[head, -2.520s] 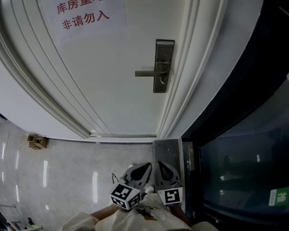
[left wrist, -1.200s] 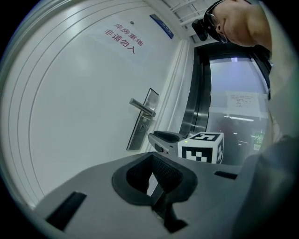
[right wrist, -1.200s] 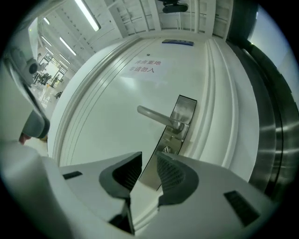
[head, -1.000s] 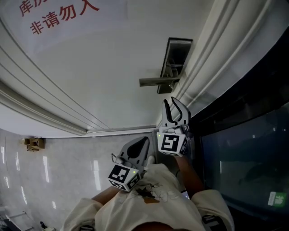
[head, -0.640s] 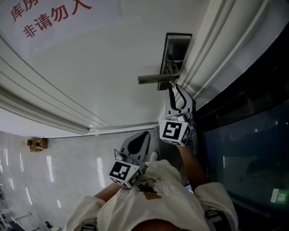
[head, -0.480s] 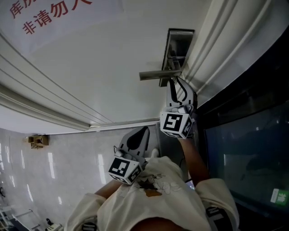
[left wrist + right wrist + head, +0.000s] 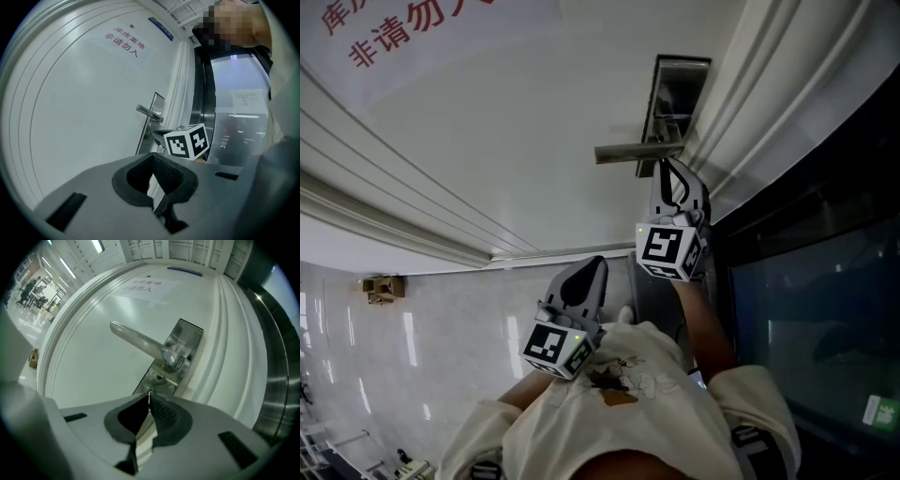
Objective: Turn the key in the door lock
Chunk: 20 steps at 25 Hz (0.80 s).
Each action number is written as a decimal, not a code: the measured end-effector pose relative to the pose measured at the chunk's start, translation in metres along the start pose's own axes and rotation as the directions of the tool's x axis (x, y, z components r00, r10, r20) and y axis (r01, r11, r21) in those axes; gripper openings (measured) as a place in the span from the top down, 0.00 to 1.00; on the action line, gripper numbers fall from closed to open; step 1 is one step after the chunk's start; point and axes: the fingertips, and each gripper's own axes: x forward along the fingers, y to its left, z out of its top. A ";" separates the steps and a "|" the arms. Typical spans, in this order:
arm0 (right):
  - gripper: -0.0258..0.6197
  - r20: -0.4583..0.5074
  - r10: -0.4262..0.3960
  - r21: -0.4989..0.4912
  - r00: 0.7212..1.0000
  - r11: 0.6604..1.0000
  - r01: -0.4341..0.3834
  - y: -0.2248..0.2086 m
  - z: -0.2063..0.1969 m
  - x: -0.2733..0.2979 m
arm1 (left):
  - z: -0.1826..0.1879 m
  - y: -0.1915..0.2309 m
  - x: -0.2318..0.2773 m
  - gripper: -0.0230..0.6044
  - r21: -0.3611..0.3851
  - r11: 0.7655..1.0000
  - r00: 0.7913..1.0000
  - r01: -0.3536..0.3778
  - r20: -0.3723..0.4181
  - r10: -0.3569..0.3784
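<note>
- Right gripper (image 7: 668, 169), in the head view, reaches level to the foot of the tall brushed-metal lock plate (image 7: 677, 86) on the white panelled door (image 7: 534, 131). Its tips sit just under the silver lever handle (image 7: 628, 151) and cover the key from this view.
- Left gripper (image 7: 594, 263) hangs lower, near the person's body and above the glossy grey tiled floor (image 7: 394, 328), well apart from the lock. A white paper notice with red characters (image 7: 431, 28) is stuck to the door at upper left.
- In the left gripper view, the left gripper (image 7: 153, 157) has its dark ribbed pads drawn together with nothing between them. Beyond them show the right gripper's black-and-white marker cube (image 7: 187, 140), the lever handle (image 7: 149, 112) and the lock plate (image 7: 155, 102).
- In the right gripper view, the right gripper (image 7: 150, 398) has just been closing, and its pads now pinch a thin silver key (image 7: 149, 393) that sits in the lock plate (image 7: 182, 347) below the lever handle (image 7: 140, 341).
</note>
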 end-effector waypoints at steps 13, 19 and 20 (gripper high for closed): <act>0.93 0.076 0.056 0.382 0.996 0.921 -0.081 -0.005 -0.002 0.000 | 0.001 -0.003 0.002 0.96 0.008 1.000 1.000 0.019 0.001 -0.019; 0.92 0.125 0.077 0.587 0.989 0.798 -0.136 -0.009 -0.006 0.000 | 0.003 0.001 -0.002 0.96 0.016 1.000 1.000 0.006 0.006 -0.006; 0.92 0.132 0.082 0.619 0.988 0.771 -0.147 -0.010 -0.006 0.000 | 0.003 0.001 -0.003 0.96 0.014 1.000 1.000 0.003 0.007 -0.003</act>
